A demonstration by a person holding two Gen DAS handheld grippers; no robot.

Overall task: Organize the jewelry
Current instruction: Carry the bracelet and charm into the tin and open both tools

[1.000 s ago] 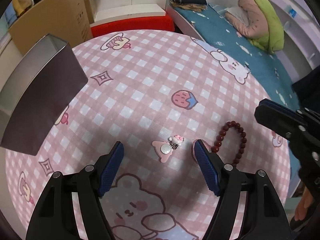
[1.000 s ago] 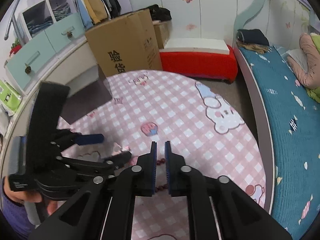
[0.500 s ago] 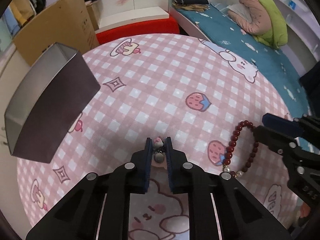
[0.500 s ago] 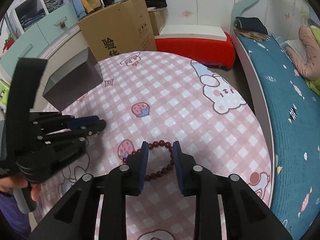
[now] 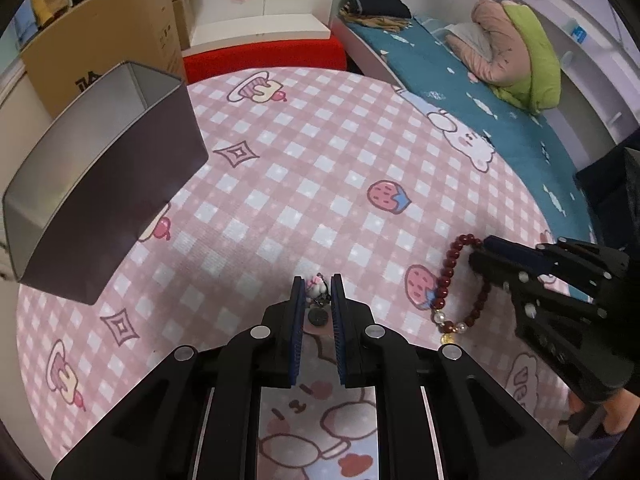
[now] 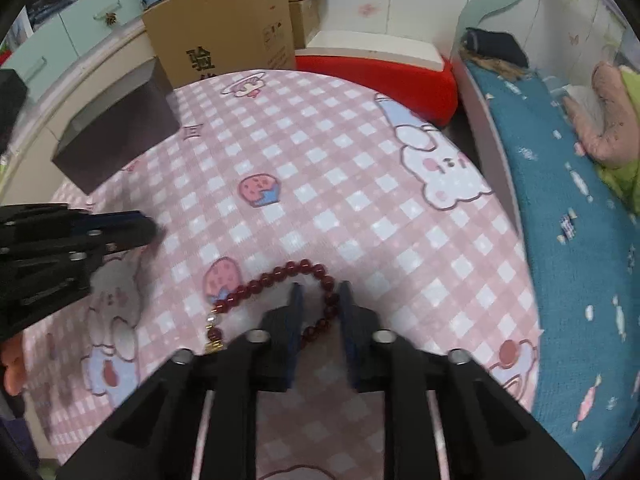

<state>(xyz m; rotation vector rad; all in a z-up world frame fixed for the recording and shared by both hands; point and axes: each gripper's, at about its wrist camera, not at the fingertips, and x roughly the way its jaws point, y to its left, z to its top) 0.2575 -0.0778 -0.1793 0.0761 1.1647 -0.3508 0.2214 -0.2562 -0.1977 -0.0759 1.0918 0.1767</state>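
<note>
A small pink-and-white charm [image 5: 317, 287] with a dark round disc under it sits pinched between the pads of my left gripper [image 5: 316, 282], just over the pink checked tablecloth [image 5: 320, 160]. A dark red bead bracelet [image 5: 444, 276] with pearl beads and a gold piece lies on the cloth to the right. In the right wrist view my right gripper [image 6: 320, 292] is down on the bracelet [image 6: 280, 272], its jaws shut across the right side of the strand. From the left wrist view the right gripper [image 5: 478, 250] covers that part of the loop.
An open dark box [image 5: 112, 184] with a silvery inside stands at the table's far left, also in the right wrist view as the box [image 6: 116, 136]. Behind the round table are a cardboard carton [image 6: 224, 32] and a red bench [image 6: 380, 72]. A bed [image 6: 560, 200] runs along the right.
My left gripper went from wide open around the charm to shut on it. My right gripper came down over the bracelet, opened a little, then closed across its strand.
</note>
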